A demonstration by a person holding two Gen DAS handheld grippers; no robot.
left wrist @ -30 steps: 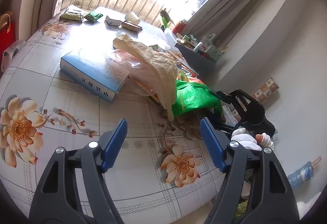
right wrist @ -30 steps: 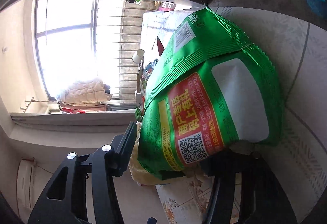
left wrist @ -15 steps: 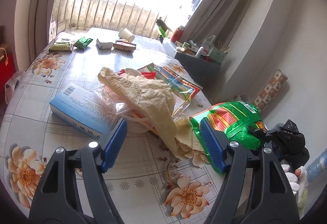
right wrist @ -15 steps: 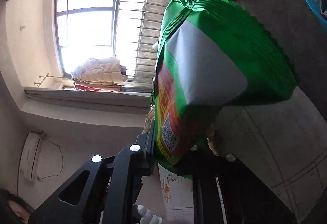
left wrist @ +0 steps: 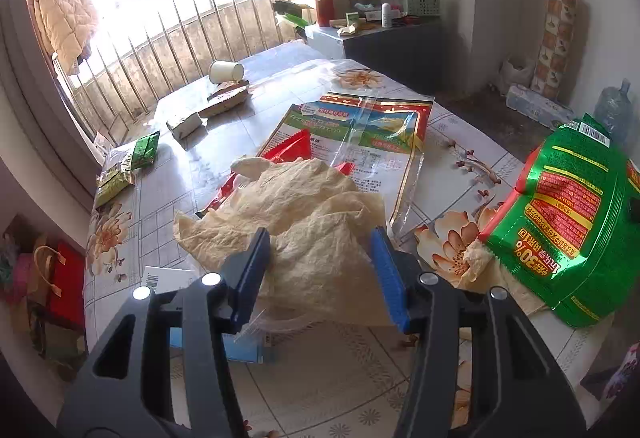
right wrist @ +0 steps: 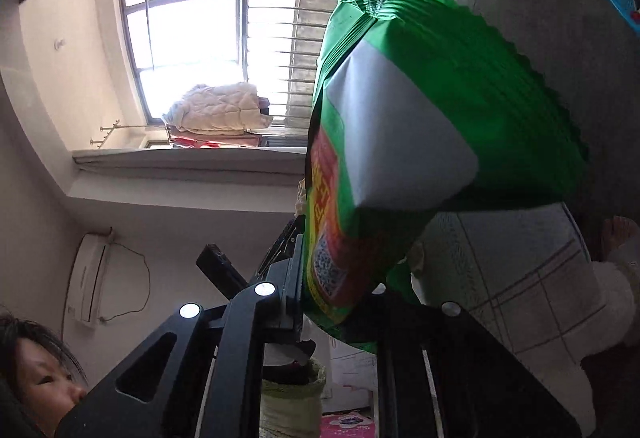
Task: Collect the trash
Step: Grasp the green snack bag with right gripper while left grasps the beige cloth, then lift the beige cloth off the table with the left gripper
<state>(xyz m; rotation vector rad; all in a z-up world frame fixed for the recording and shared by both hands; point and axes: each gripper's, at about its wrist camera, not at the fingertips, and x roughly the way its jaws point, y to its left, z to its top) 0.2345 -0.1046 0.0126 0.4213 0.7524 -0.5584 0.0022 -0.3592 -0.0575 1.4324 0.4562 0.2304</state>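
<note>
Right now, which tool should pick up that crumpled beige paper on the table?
Left. The left tool is open with the crumpled beige paper lying between its fingers, while the right tool is already shut on the green snack bag.

Your green snack bag [left wrist: 560,214] is glossy foil-like plastic with a crimped, serrated edge. The crumpled beige wrapper [left wrist: 304,222] looks matt, thin and wrinkled. The printed packet [left wrist: 360,130] is clear, shiny film. The floral tablecloth [left wrist: 452,142] is smooth with a slight sheen. The paper cup [left wrist: 226,72] is matt white.
</note>
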